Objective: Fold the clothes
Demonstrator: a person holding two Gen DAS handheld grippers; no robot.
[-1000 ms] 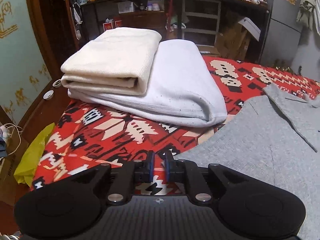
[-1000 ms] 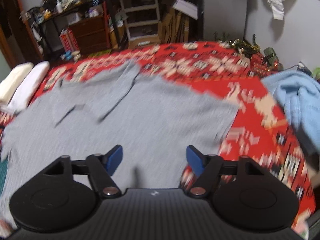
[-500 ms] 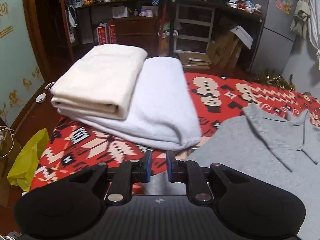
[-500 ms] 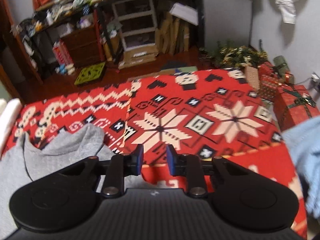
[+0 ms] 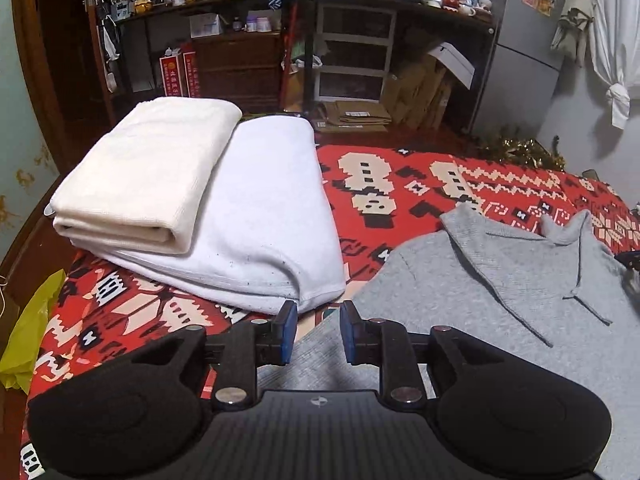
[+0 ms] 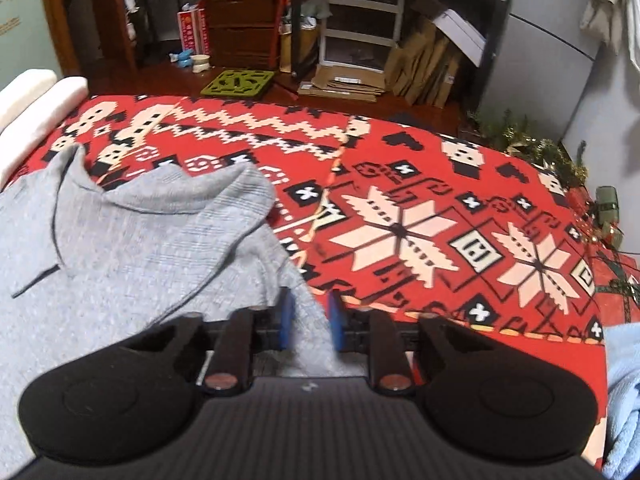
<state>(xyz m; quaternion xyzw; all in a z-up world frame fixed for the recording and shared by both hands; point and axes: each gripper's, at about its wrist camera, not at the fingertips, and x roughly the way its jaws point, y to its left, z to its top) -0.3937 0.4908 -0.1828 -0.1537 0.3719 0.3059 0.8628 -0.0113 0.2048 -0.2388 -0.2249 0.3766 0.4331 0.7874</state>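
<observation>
A red patterned blanket [image 6: 400, 184] covers the bed, with cluttered shelves behind. The grey shirt [image 5: 500, 280] lies flat ahead of both grippers. The left gripper [image 5: 316, 332] is partly open, straddling the shirt's near edge and clamping nothing. The right gripper [image 6: 310, 320] is likewise slightly parted around a raised fold of cloth. Close each gripper fully on fabric before lifting, and keep clear of the stacked towels [image 5: 192, 200] ahead-left.
</observation>
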